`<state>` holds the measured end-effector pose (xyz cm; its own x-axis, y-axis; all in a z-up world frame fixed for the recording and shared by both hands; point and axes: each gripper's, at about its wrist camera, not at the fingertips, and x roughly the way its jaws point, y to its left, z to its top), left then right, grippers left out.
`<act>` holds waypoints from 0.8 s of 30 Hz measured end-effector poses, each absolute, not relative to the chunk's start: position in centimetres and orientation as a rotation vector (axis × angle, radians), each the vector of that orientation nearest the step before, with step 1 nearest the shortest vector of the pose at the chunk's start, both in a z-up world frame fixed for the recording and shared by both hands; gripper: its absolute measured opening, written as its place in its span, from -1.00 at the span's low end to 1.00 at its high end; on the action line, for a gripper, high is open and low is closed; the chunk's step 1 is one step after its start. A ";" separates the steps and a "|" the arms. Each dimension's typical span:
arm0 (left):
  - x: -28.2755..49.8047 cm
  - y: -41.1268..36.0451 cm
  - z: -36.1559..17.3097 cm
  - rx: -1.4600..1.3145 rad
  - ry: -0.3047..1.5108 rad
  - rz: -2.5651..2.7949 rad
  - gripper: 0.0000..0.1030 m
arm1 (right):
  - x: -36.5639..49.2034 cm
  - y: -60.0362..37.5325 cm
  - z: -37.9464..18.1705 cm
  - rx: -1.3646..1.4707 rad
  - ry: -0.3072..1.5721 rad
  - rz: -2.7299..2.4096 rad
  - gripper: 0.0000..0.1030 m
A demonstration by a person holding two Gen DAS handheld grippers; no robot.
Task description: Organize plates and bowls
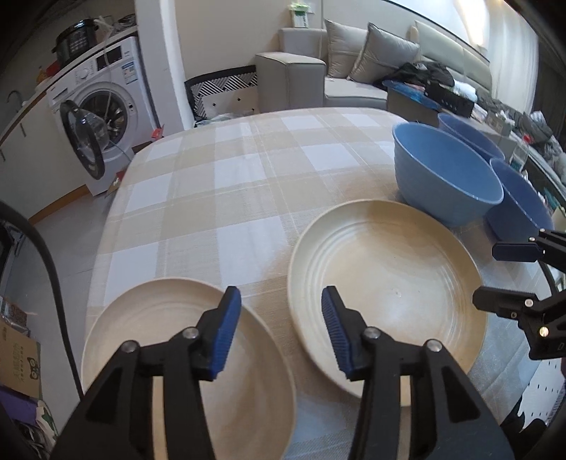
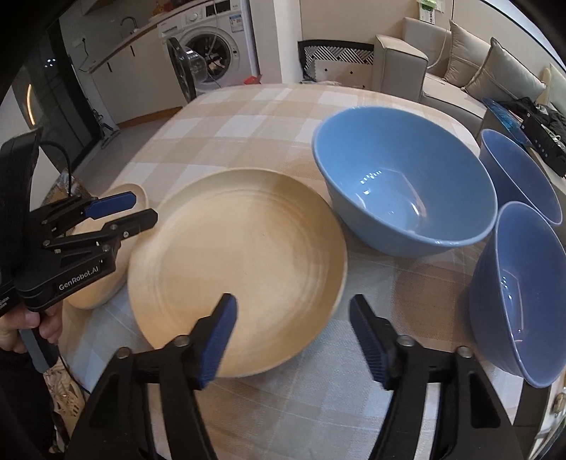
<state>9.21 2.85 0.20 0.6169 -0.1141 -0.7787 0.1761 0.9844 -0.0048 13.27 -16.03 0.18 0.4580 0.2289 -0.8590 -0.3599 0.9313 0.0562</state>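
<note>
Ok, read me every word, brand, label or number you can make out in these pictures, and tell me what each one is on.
"GenRobot.AI": white lettering on the black body of the left gripper, seen from the right wrist view.
Washing machine: blue sticker and panel markings, too small to read.
Cardboard box: printed marks, blurred.
Green and white sign on the wall: unreadable.
Plates and bowls: no text.

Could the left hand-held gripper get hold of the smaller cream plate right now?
Probably yes. The left hand-held gripper hangs open just above the smaller cream plate, whose rim looks uncovered. The larger cream plate lies beside it, apart.
</note>
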 end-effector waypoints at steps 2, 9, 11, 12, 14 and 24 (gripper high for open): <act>8.6 4.0 0.7 0.044 0.876 -0.153 -0.01 | 13.2 -15.6 0.5 -0.126 1.023 0.392 0.58; 6.3 8.1 1.4 -0.036 0.855 -0.099 0.40 | 13.0 -13.9 1.8 -0.120 0.943 0.453 0.94; 5.5 9.3 1.4 -0.074 0.842 -0.084 0.76 | 12.9 -13.2 2.2 -0.128 0.916 0.468 0.97; 5.2 9.9 1.4 -0.090 0.838 -0.074 0.83 | 12.8 -13.0 2.4 -0.134 0.907 0.476 0.97; 4.7 10.9 1.4 -0.112 0.838 -0.054 0.86 | 12.8 -12.4 2.7 -0.141 0.893 0.492 0.98; 1.2 15.5 1.3 -0.191 0.772 0.035 1.00 | 13.7 -10.0 3.0 -0.156 0.866 0.551 0.99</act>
